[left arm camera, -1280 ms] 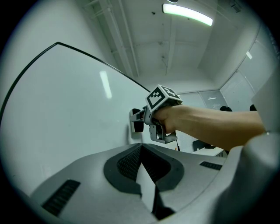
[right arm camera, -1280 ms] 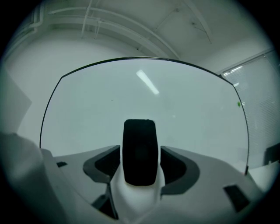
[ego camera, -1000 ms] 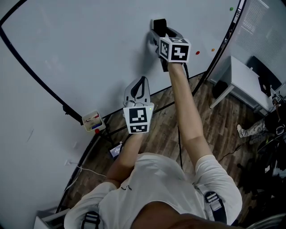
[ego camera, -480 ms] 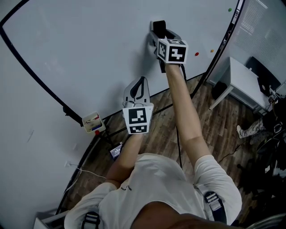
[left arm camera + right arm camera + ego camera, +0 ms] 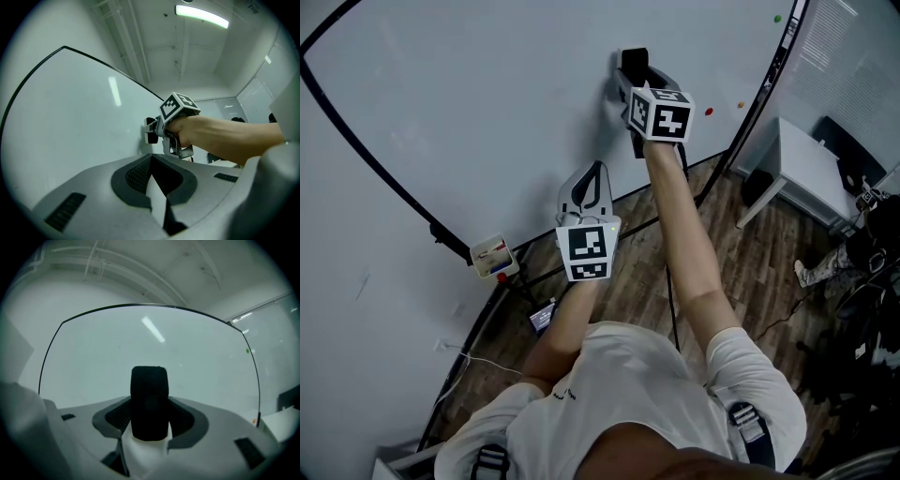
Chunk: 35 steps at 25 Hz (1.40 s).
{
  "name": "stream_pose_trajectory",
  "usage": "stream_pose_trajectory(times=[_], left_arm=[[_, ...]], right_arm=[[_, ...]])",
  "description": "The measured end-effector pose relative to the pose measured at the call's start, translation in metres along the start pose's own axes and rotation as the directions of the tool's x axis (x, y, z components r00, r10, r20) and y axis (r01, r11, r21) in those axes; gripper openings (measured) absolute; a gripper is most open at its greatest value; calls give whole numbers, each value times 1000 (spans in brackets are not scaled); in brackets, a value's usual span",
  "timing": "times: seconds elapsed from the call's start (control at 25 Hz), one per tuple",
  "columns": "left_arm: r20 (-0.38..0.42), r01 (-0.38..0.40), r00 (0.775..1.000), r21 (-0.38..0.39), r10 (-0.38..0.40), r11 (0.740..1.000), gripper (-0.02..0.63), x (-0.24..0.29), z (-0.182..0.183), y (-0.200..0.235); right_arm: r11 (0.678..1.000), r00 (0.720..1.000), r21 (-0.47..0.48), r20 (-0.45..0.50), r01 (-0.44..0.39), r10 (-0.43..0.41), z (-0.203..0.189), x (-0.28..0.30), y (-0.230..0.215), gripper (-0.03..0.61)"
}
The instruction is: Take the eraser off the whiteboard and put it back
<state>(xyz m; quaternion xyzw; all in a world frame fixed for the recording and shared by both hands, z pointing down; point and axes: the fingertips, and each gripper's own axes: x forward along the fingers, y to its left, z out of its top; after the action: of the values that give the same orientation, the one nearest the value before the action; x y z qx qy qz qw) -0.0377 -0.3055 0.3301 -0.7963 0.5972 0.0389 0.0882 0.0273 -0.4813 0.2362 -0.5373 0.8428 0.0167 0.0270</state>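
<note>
The eraser (image 5: 149, 401), black felt on a white body, stands upright between my right gripper's (image 5: 149, 427) jaws, which are shut on it. In the head view the eraser (image 5: 634, 59) is at the whiteboard (image 5: 487, 103) face, upper middle, with the right gripper (image 5: 636, 73) behind it. I cannot tell whether the felt touches the board. From the left gripper view the eraser (image 5: 151, 131) sits close against the board. My left gripper (image 5: 589, 180) hangs lower, near the board's bottom edge, shut and empty, its jaws (image 5: 157, 187) meeting.
A small box of markers (image 5: 492, 255) hangs at the board's lower frame. Red (image 5: 709, 112) and green (image 5: 776, 18) magnets dot the board's right side. A white table (image 5: 811, 169) stands to the right on the wooden floor (image 5: 769, 262), with someone's shoes (image 5: 820, 272) beyond.
The right gripper with the eraser has shifted only slightly at the board. The left gripper has stayed where it was.
</note>
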Motion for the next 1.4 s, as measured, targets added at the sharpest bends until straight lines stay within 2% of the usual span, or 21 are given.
stream_pose_trajectory(times=[0.2, 0.64, 0.92, 1.4], left_arm=[[-2, 0, 1000, 5, 0, 1000, 2, -1, 1, -3], [5, 13, 1000, 5, -13, 1000, 2, -1, 8, -6], [5, 25, 1000, 9, -25, 1000, 2, -2, 8, -11], [15, 55, 998, -26, -55, 998, 2, -6, 8, -16]], right_arm=[[1000, 1000, 14, 10, 6, -6, 0, -12, 0, 236], [999, 999, -18, 25, -30, 30, 2, -36, 14, 236], [1000, 999, 9, 46, -4, 4, -5, -56, 12, 236], [1000, 998, -21, 63, 3, -2, -12, -83, 18, 236]])
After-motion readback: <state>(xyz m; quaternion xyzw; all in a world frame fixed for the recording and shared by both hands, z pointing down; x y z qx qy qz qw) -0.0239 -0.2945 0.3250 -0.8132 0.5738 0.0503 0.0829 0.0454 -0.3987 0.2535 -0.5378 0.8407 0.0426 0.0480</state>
